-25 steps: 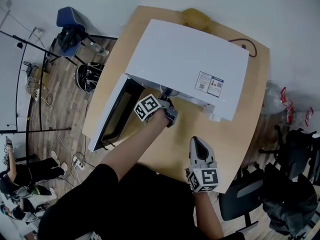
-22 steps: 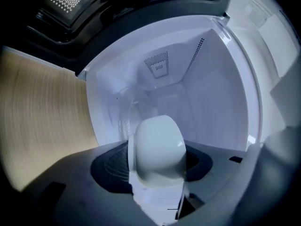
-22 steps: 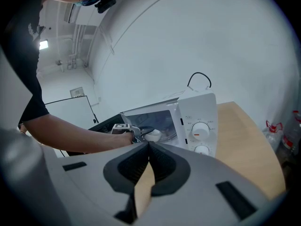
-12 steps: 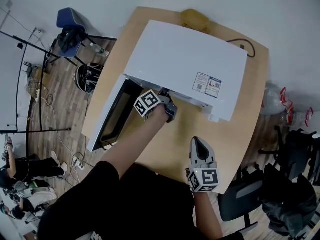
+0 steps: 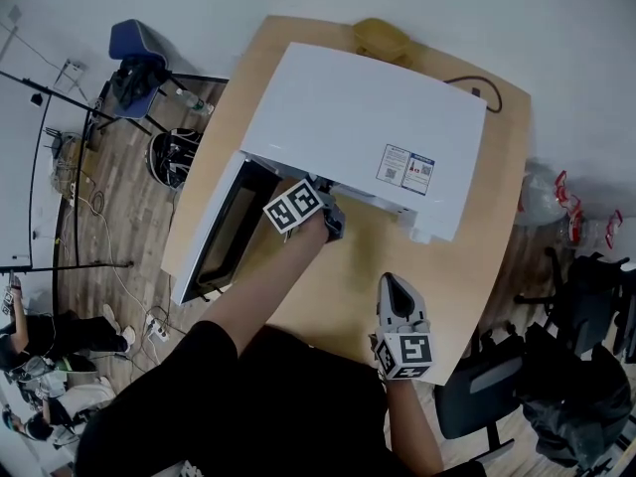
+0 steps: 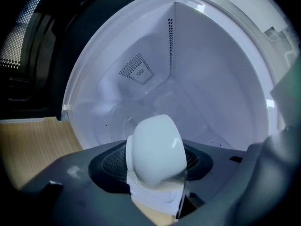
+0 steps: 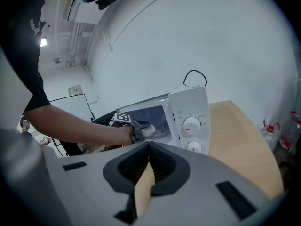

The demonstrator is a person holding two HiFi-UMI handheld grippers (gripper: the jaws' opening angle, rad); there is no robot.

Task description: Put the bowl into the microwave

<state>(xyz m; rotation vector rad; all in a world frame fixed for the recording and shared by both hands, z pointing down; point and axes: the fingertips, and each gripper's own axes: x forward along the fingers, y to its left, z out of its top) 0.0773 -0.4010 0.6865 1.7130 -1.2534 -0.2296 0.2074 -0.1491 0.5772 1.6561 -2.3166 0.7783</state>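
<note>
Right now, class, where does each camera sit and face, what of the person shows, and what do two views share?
Head view: on the head, looking down at the microwave on the table; both arms, left tongs and right tongs show.
Left gripper view: on the left tongs, facing into the microwave; its jaws, just opening slightly, grip the white bowl.
Right gripper view: on the right tongs, facing the microwave's dials; jaws together, empty; left arm shows.
Shared: both gripper views show the bowl.

The wooden worktop (image 5: 368, 276) at mid-frame carries a white microwave (image 5: 358, 127), with a yellow object (image 5: 383, 38) and a black cable (image 5: 487, 89) near its upper edge.
</note>
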